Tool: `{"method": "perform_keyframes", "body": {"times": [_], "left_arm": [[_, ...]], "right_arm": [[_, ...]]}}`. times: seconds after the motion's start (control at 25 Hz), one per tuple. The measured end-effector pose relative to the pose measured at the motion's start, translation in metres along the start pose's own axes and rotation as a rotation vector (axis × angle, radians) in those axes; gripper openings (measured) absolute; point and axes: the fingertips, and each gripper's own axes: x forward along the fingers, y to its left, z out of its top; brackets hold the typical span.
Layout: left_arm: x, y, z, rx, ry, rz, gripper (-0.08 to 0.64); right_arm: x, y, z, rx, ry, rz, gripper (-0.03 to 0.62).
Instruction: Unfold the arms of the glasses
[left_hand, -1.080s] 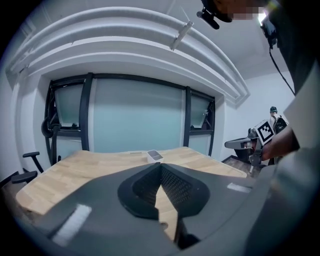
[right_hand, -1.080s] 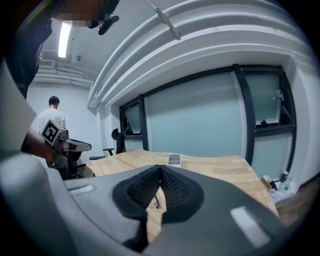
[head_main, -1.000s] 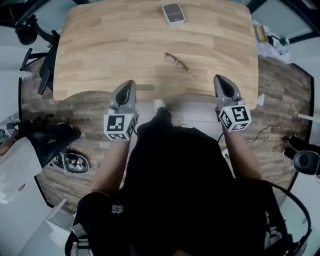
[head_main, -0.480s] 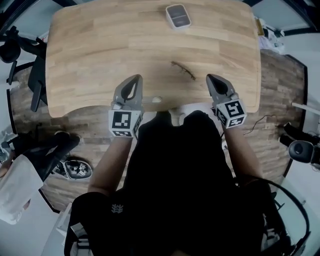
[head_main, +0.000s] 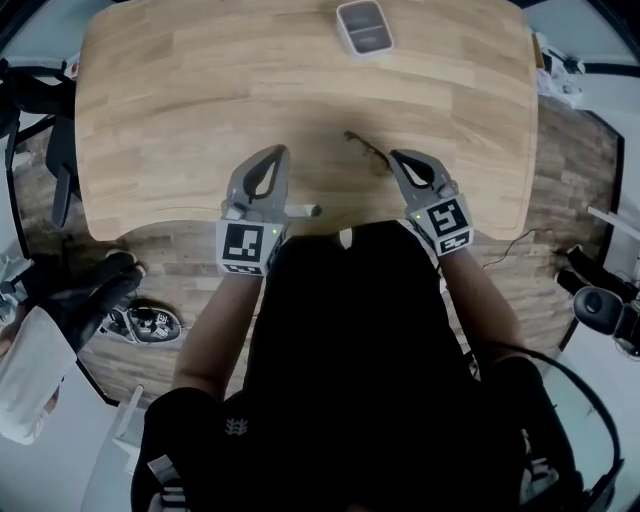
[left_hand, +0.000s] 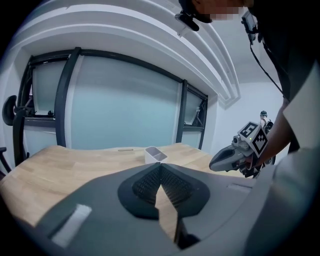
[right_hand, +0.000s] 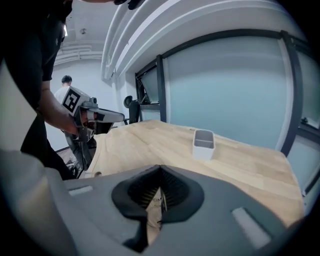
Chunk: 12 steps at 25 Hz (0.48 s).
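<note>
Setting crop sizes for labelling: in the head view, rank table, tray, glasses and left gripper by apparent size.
1. table
2. left gripper, enlarged by nearness to the camera
3. tray
4. glasses, about as long as the tray but only thin wire

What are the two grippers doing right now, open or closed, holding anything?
Left gripper: closed, holding nothing.
Right gripper: closed, holding nothing; the glasses lie on the table.

Black shirt (head_main: 350, 320) across lower centre, white logo (head_main: 236, 426) lower left; grey left gripper (head_main: 276, 152), right gripper (head_main: 393, 156), black-and-white marker cubes (head_main: 245, 247)
</note>
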Motion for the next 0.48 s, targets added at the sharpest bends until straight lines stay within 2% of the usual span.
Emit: {"method": "perform_keyframes", "body": {"times": [0.16,0.48], "left_arm": [[0.019,0.001,-0.013,-0.02,0.04,0.027,0.008],[0.034,-0.002,-0.037,-0.042,0.112,0.035,0.008]], "right_arm": [[0.032,0.003,-0.029,-0.015,0.07,0.096,0.016],[0.085,0.001,-0.064,-0.058,0.208,0.173,0.035]]}}
